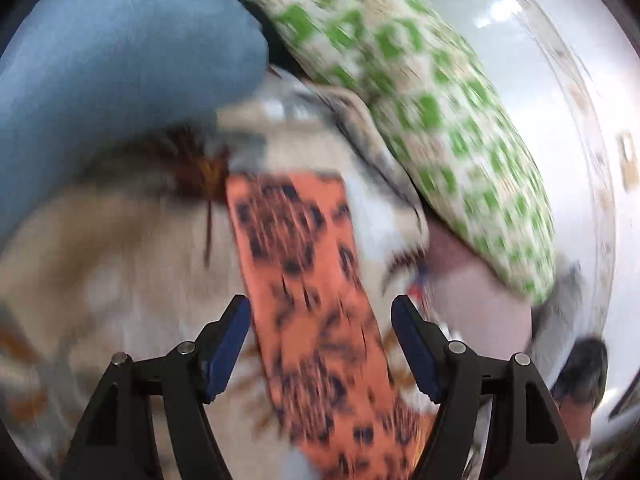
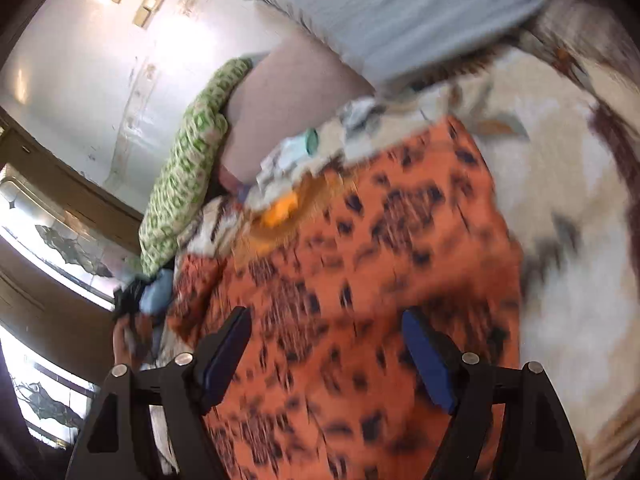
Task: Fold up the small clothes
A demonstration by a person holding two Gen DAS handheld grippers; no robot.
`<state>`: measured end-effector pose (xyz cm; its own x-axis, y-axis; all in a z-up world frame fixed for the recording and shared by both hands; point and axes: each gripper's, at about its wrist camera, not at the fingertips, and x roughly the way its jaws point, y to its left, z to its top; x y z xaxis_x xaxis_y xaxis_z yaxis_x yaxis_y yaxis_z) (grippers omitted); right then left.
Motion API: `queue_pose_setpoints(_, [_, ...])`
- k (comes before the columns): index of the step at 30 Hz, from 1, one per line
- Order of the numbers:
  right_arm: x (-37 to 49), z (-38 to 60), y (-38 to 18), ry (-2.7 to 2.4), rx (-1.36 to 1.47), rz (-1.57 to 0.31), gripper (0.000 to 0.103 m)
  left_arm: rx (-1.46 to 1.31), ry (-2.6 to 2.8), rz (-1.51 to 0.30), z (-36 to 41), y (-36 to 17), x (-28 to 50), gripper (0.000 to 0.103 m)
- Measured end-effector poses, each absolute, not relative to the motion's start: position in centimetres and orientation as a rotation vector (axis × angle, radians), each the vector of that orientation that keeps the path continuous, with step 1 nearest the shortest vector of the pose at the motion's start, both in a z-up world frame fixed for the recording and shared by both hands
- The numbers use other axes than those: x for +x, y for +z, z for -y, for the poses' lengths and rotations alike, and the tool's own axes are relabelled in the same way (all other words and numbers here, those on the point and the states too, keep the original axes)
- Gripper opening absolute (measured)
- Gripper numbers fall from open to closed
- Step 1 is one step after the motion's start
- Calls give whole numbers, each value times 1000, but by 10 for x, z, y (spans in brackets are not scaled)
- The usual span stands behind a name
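left gripper (image 1: 320, 344) wide open, holding nothing | right gripper (image 2: 326, 354) same | orange leopard-print garment (image 2: 360, 280) flat on bedspread (image 2: 560, 220) beneath both | probably best pinching corners squarely, then folding

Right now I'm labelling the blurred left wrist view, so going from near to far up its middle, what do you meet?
left gripper, jaws open → orange patterned cloth running away between the fingers → beige bedspread → green-and-white patterned pillow at the top.
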<state>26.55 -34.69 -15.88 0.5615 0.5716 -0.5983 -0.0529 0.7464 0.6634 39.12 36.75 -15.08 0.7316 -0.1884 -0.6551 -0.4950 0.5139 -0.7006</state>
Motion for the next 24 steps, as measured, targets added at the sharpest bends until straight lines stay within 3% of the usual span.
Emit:
queue_pose_setpoints(11, [233, 361, -171, 376, 678, -835, 80, -916, 291, -806, -380, -173, 429, 73])
queue_pose_setpoints(12, [234, 359, -170, 382, 674, -833, 81, -893, 297, -818, -380, -171, 434, 69])
queue_pose_setpoints(13, [236, 356, -168, 390, 669, -827, 80, -873, 301, -833, -379, -171, 439, 57])
queue_pose_setpoints(14, [235, 355, -168, 387, 659, -824, 81, -835, 294, -884, -375, -172, 447, 5])
queue_pose_setpoints(19, [234, 359, -168, 351, 643, -813, 80, -754, 300, -906, -358, -162, 447, 4])
queue_pose_setpoints(24, [228, 371, -167, 329, 679, -773, 80, -649, 209, -779, -309, -87, 430, 4])
